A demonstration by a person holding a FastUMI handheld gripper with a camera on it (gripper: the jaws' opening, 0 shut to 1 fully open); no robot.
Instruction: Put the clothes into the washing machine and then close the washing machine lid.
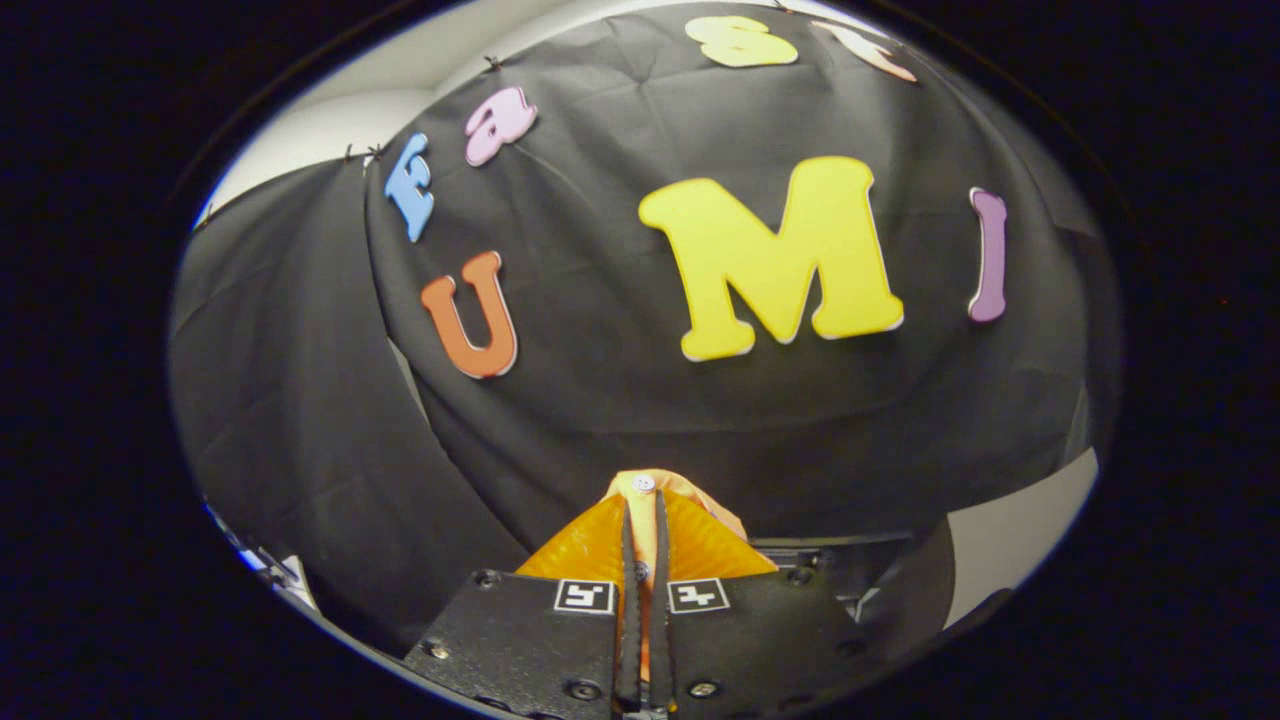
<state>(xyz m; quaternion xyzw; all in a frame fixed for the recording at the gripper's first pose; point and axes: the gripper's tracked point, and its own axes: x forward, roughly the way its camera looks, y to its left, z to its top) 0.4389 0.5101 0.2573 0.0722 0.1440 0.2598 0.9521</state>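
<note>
Black cloth of the booth wall point(300, 400) hangs left of and beyond the fingers; at centre the gripper point(645, 520) is closed on an orange garment point(700, 545) — both fingers press a thin fold, the rest draping ahead of and below them; to the right, a dark edge point(830, 550), possibly the washing machine — cannot tell; a pale surface point(1010, 540) lies beyond.

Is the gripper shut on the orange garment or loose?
Shut on it. The gripper's fingers stand almost together with a strip of the orange garment pinched between them; the cloth bunches at the tips and fans out to both sides.
</note>
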